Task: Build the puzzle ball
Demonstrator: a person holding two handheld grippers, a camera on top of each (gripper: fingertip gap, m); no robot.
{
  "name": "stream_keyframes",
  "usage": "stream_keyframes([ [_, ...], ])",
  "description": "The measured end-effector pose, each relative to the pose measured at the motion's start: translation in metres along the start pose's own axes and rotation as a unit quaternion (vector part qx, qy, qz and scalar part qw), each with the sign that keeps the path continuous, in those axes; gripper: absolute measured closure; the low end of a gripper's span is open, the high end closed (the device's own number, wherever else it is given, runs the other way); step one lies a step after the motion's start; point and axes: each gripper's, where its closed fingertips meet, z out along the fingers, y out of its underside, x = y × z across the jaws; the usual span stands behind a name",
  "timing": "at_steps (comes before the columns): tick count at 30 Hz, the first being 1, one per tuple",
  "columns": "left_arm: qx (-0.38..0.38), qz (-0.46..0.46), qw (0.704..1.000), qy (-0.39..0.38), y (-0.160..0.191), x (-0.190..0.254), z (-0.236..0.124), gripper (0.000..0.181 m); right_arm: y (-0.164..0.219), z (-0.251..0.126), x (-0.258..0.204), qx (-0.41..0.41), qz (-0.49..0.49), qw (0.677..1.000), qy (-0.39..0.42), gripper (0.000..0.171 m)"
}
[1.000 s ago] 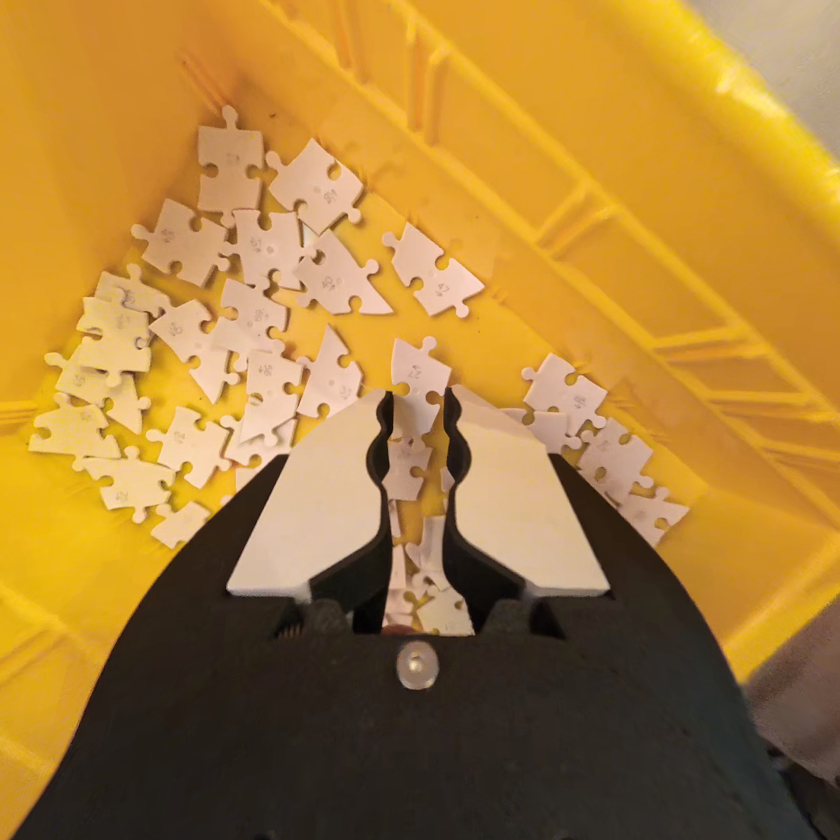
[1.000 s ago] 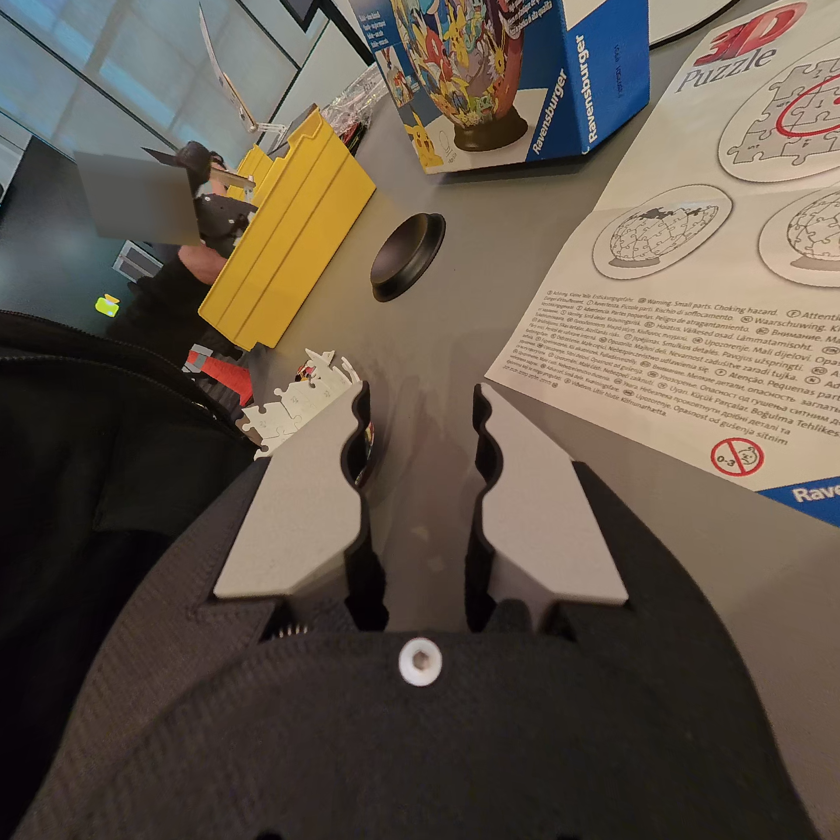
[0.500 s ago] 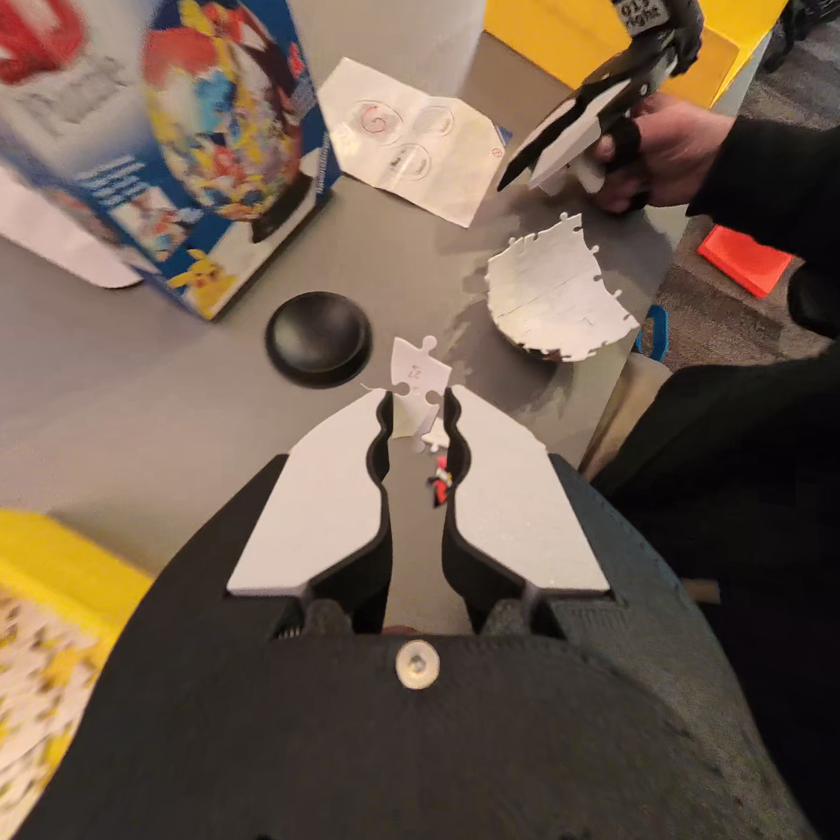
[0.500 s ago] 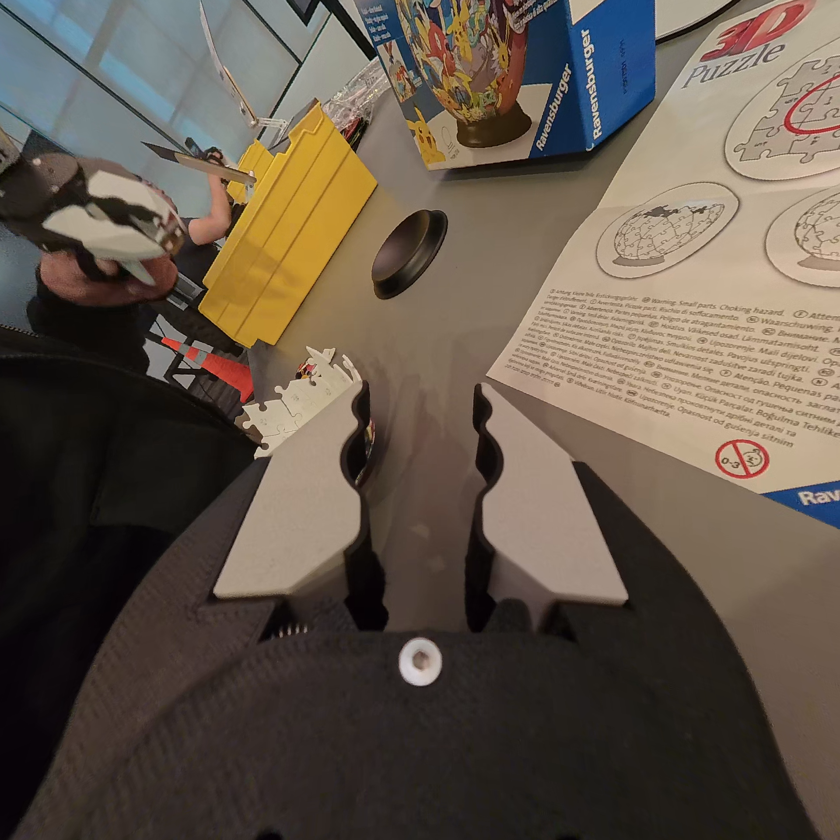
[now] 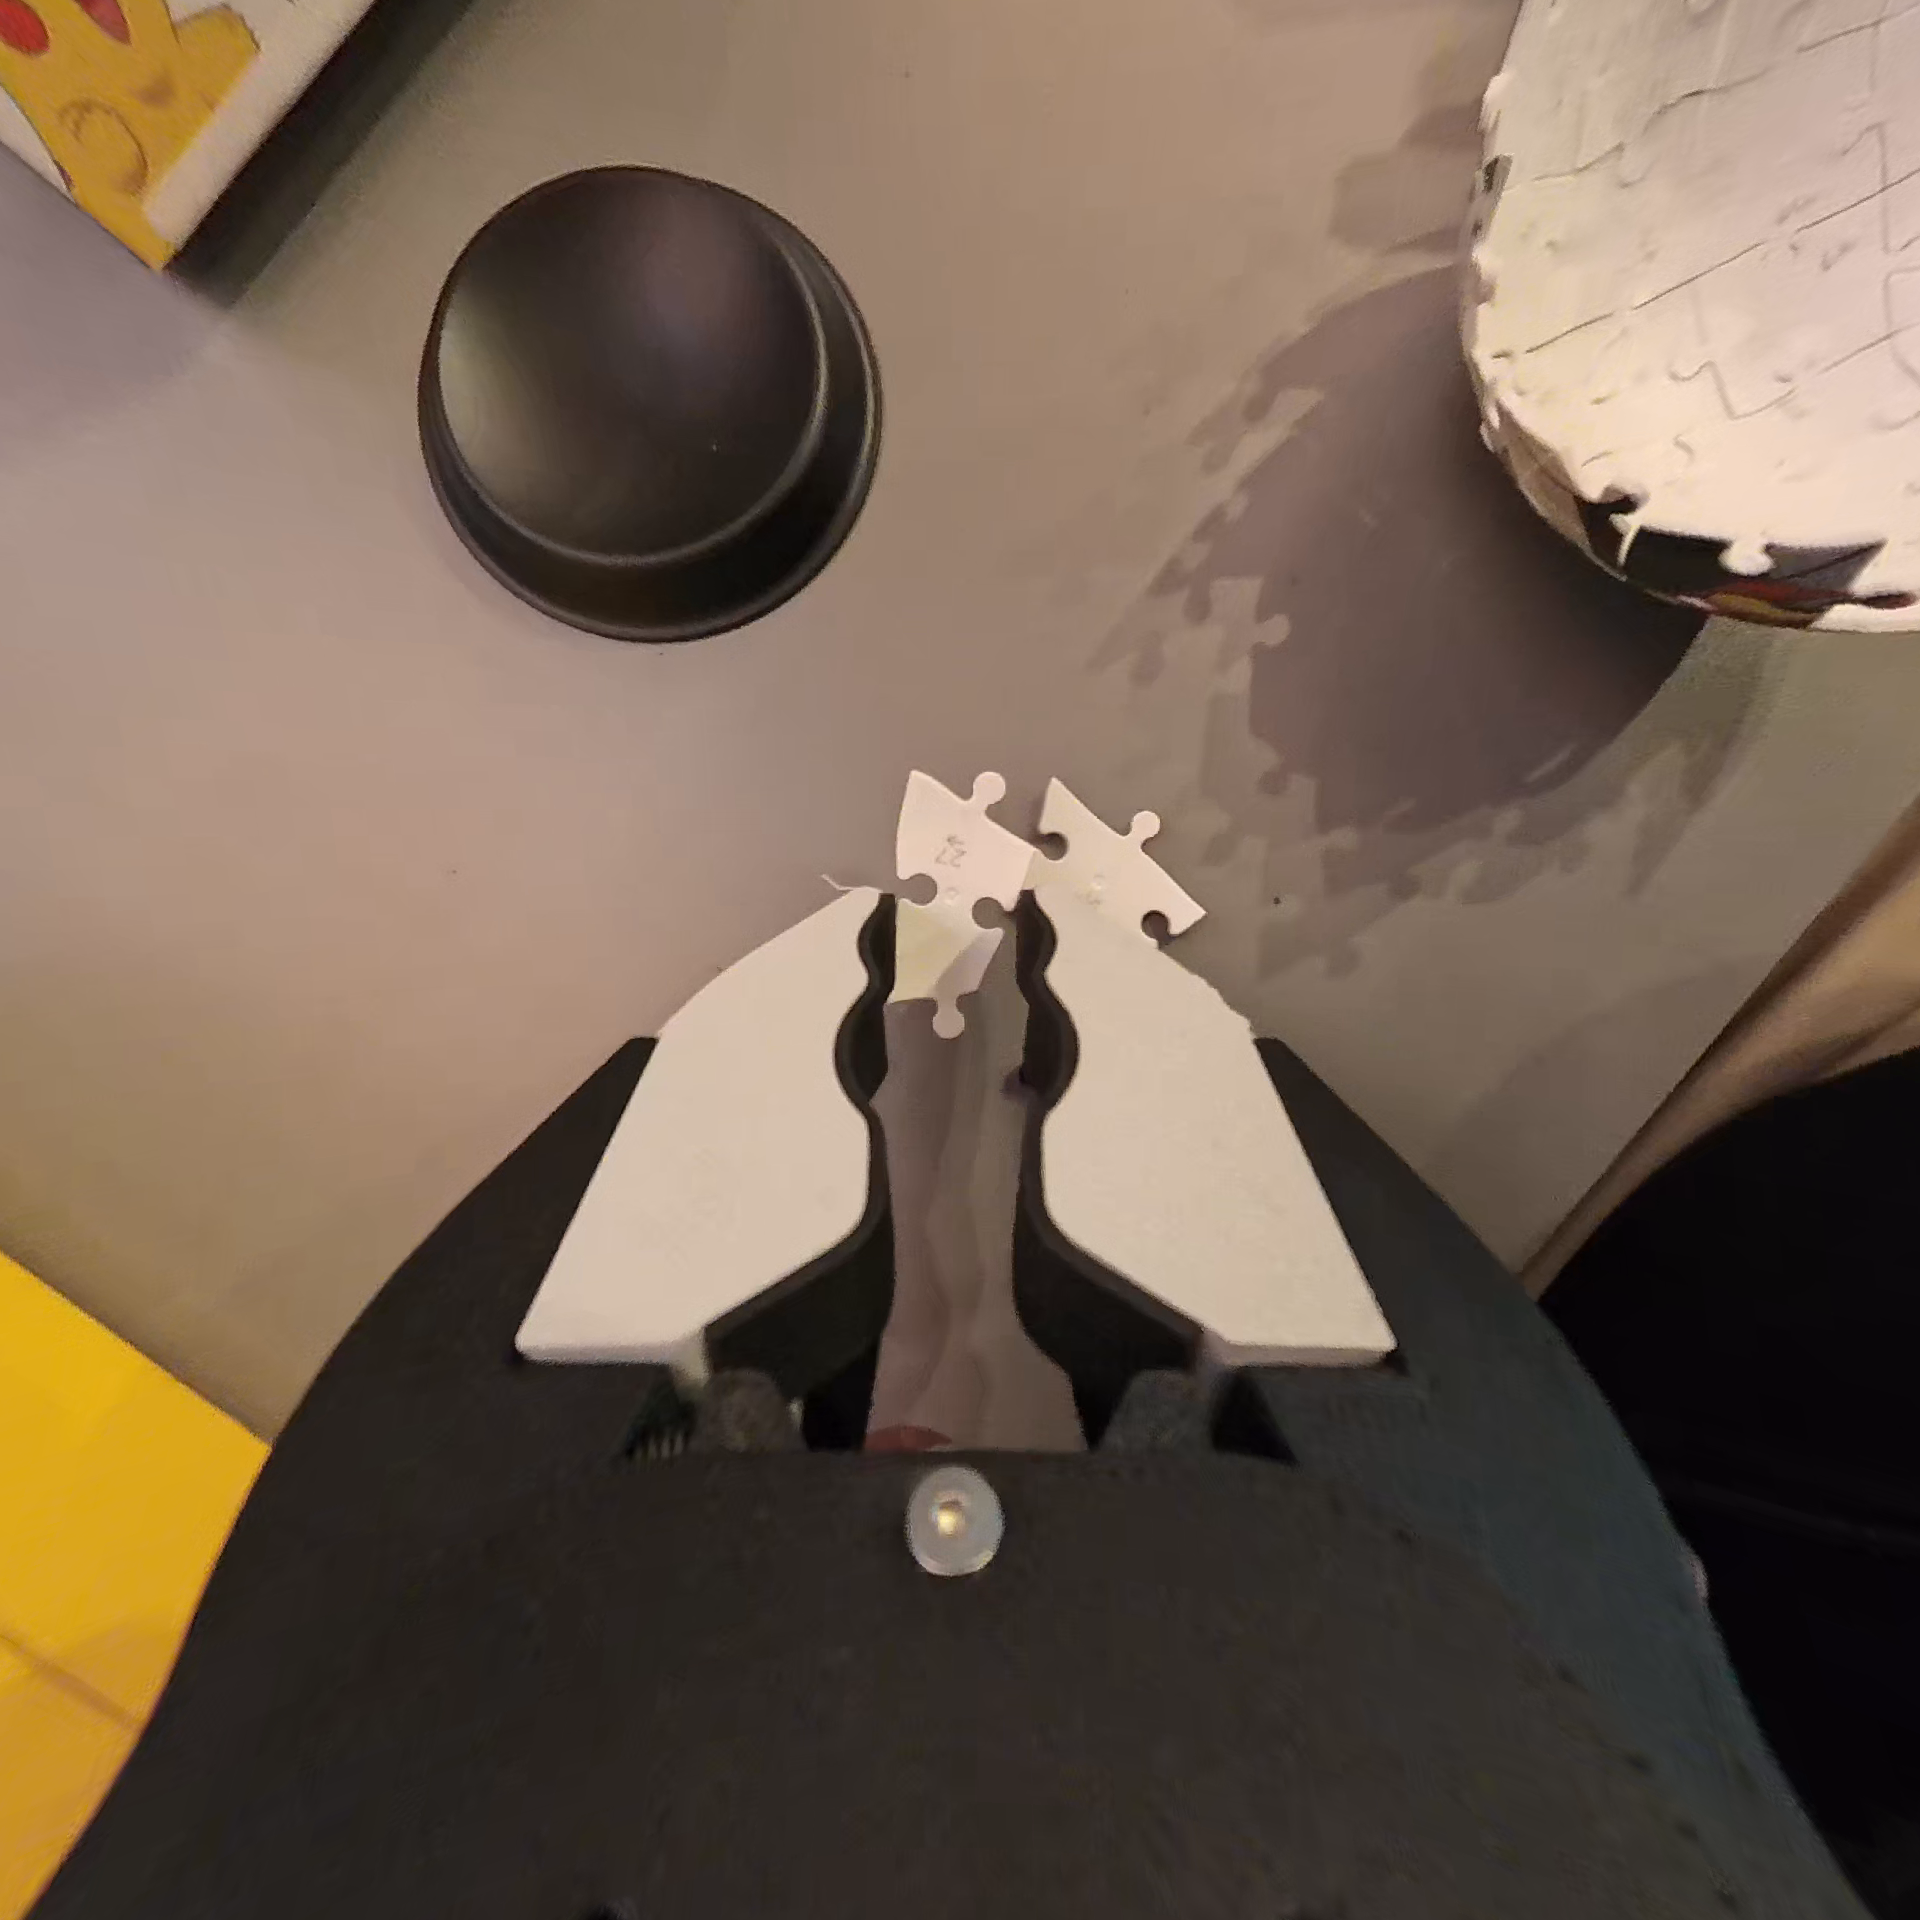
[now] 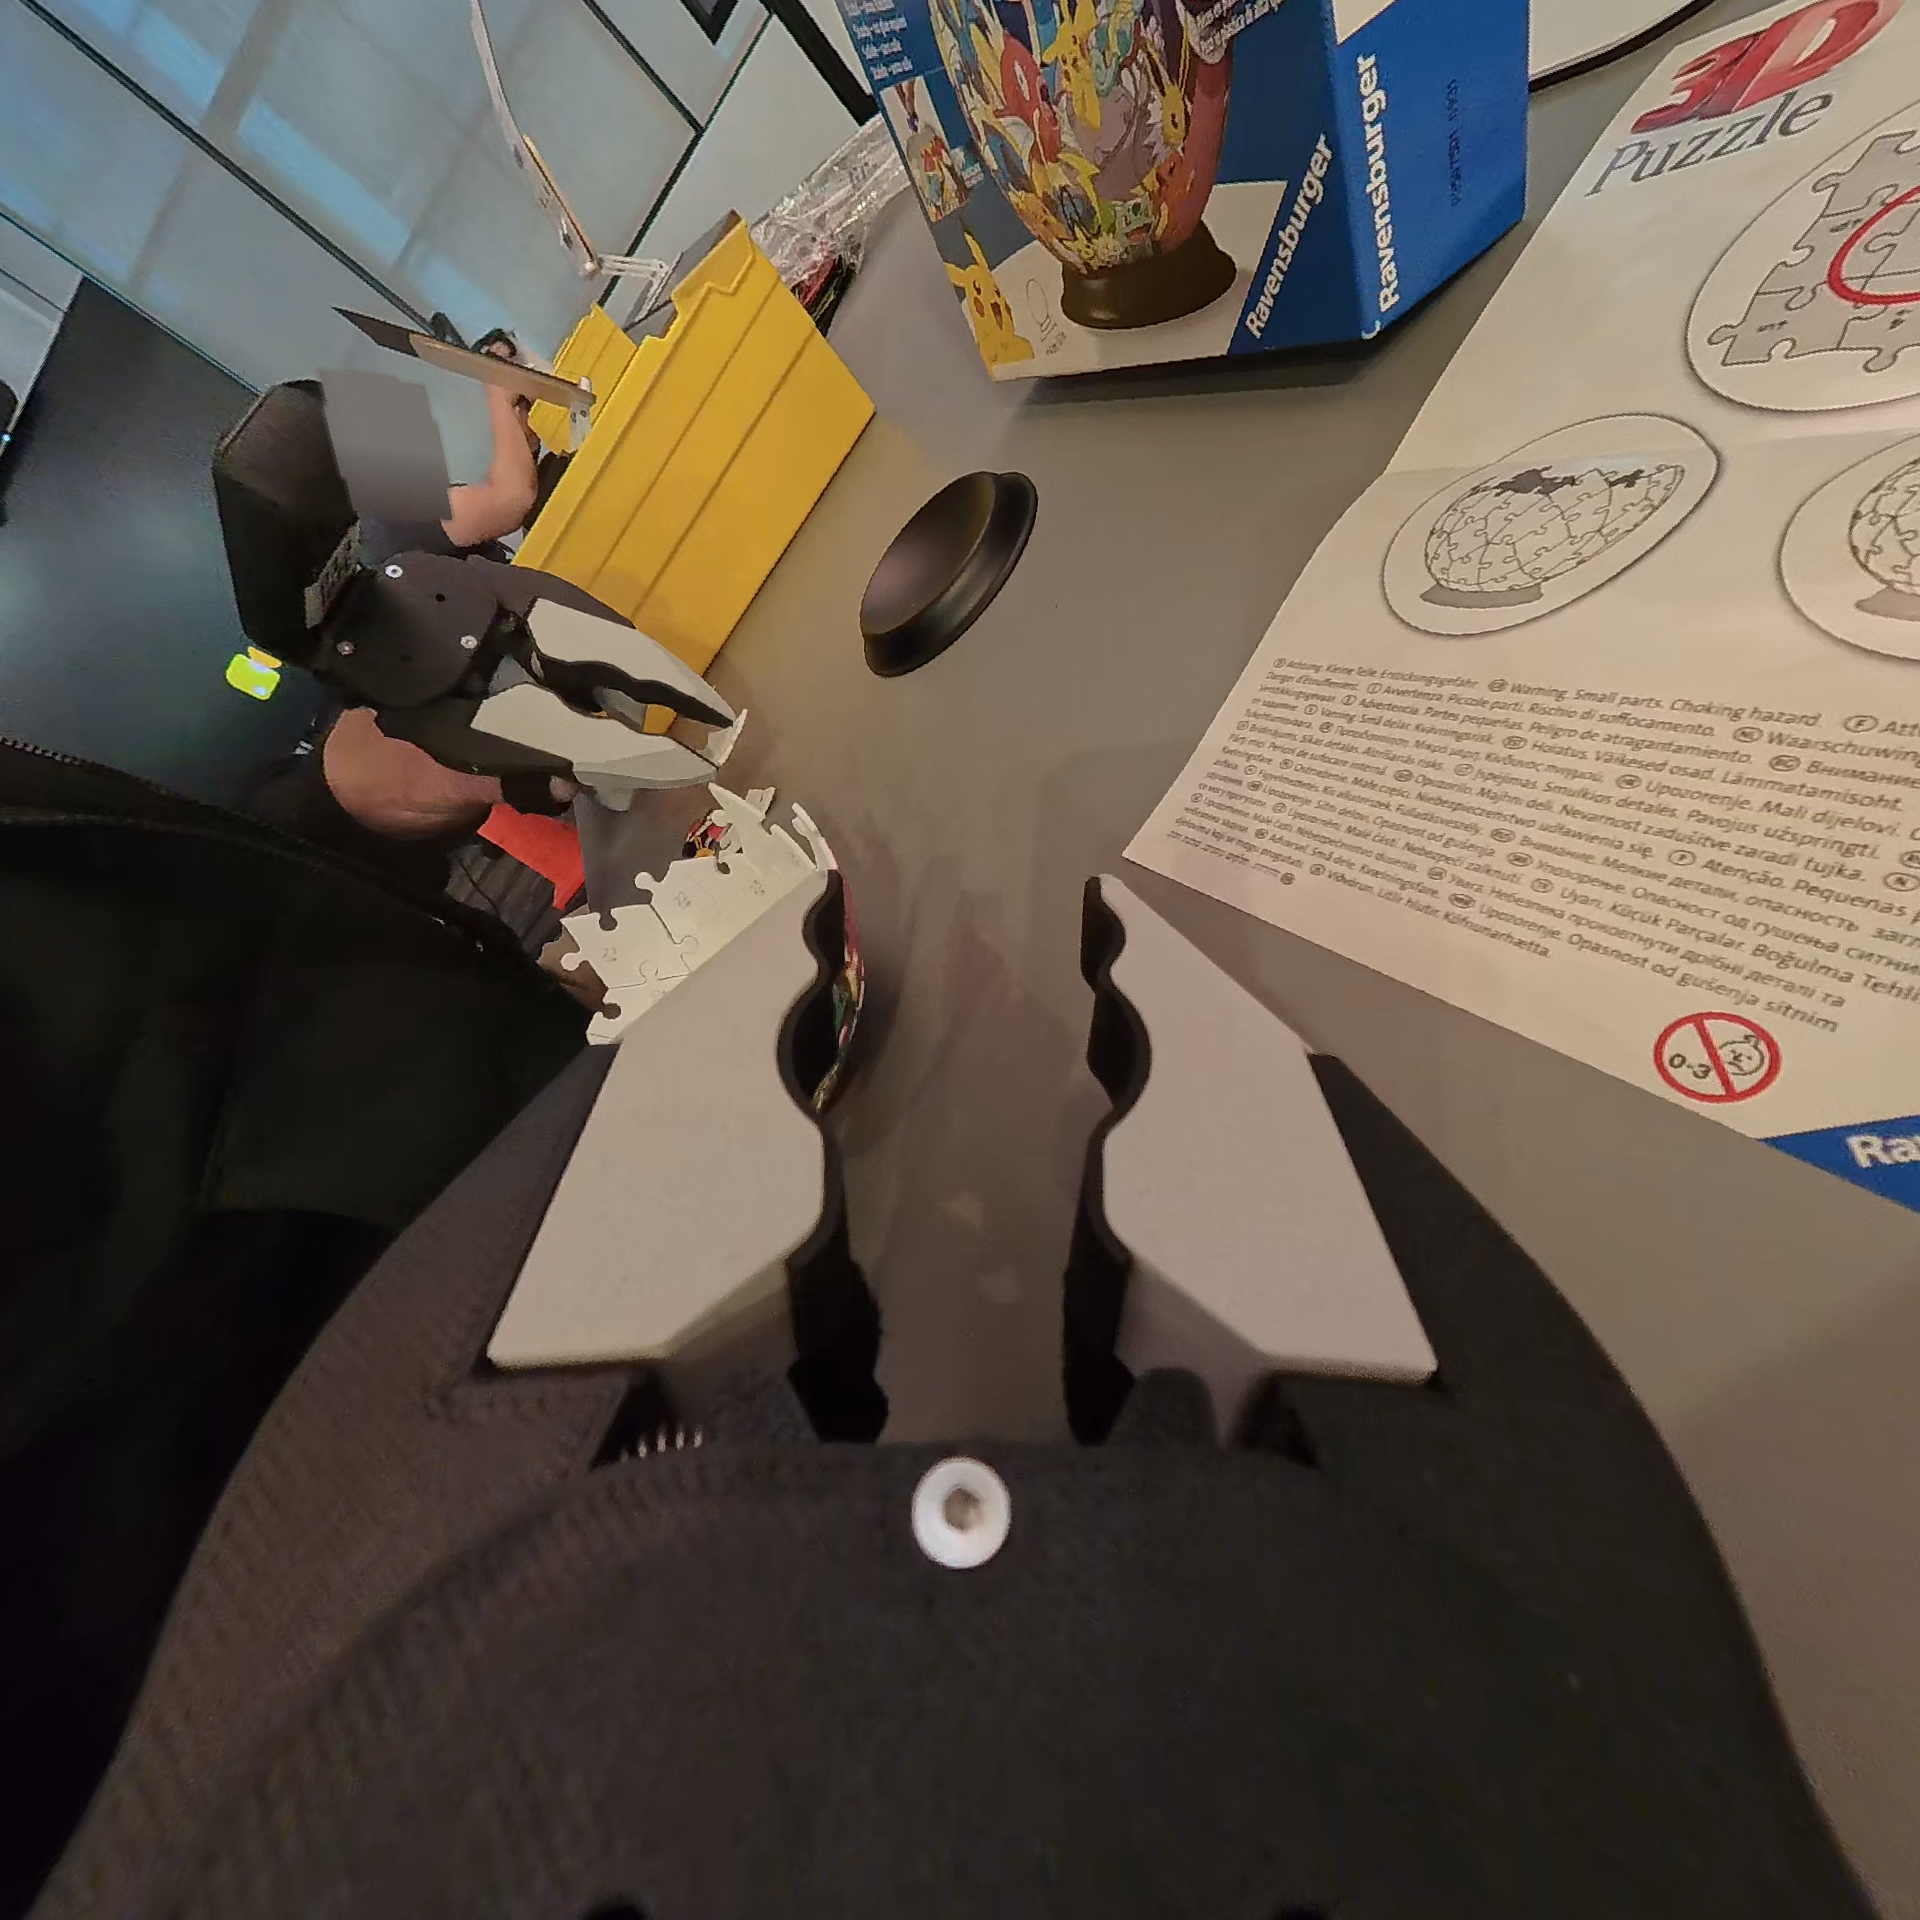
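Two white puzzle pieces sit at the left gripper (image 5: 948,914) tips: one piece (image 5: 951,862) is pinched between the nearly closed fingers, white back up, and a second piece (image 5: 1112,868) lies just beside the right fingertip, touching the first. Whether the second is held or resting on the grey table (image 5: 312,790) I cannot tell.

Handling, judged: the pieces look thin, light and slightly curved, with smooth faces and fragile tabs. Grip on the flat body, not on a tab; light pressure, since a hard pinch could bend or flick one away.

The partial ball shell (image 5: 1704,312), white inside facing the camera, sits on the table ahead and to the right, well apart from the held piece. In the right wrist view the shell (image 6: 696,914) lies just left of the right gripper (image 6: 956,914), whose fingers stand wide apart and empty.

Containers: yellow bin (image 6: 696,457) at the table edge, contents not visible. Black stand (image 5: 649,400) empty. Puzzle box (image 6: 1195,177) upright behind it, beside the instruction sheet (image 6: 1558,644).
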Motion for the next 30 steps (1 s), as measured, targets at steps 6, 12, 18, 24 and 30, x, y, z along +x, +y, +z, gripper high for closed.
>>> stream_keyframes([
  [6, 0.015, -0.031, 0.999, 0.021, 0.000, 0.002, -0.004, 0.141, 0.001, 0.001, 0.001, -0.002, 0.001, 1.000, 0.004, 0.126],
  [12, 0.110, -0.019, 0.992, 0.064, -0.039, 0.023, -0.057, 0.155, 0.000, 0.000, 0.002, -0.001, 0.003, 1.000, 0.005, 0.126],
  [18, 0.189, -0.070, 0.979, -0.010, -0.039, -0.030, -0.145, 0.156, 0.000, 0.000, 0.003, -0.001, 0.004, 1.000, 0.006, 0.126],
  [24, 0.015, -0.151, 0.976, -0.154, 0.093, -0.140, -0.172, 0.147, 0.001, 0.001, 0.003, -0.004, 0.004, 1.000, 0.007, 0.126],
  [30, -0.119, -0.174, 0.965, -0.155, 0.169, -0.184, -0.152, 0.149, 0.001, 0.001, 0.002, -0.004, 0.002, 1.000, 0.008, 0.126],
])
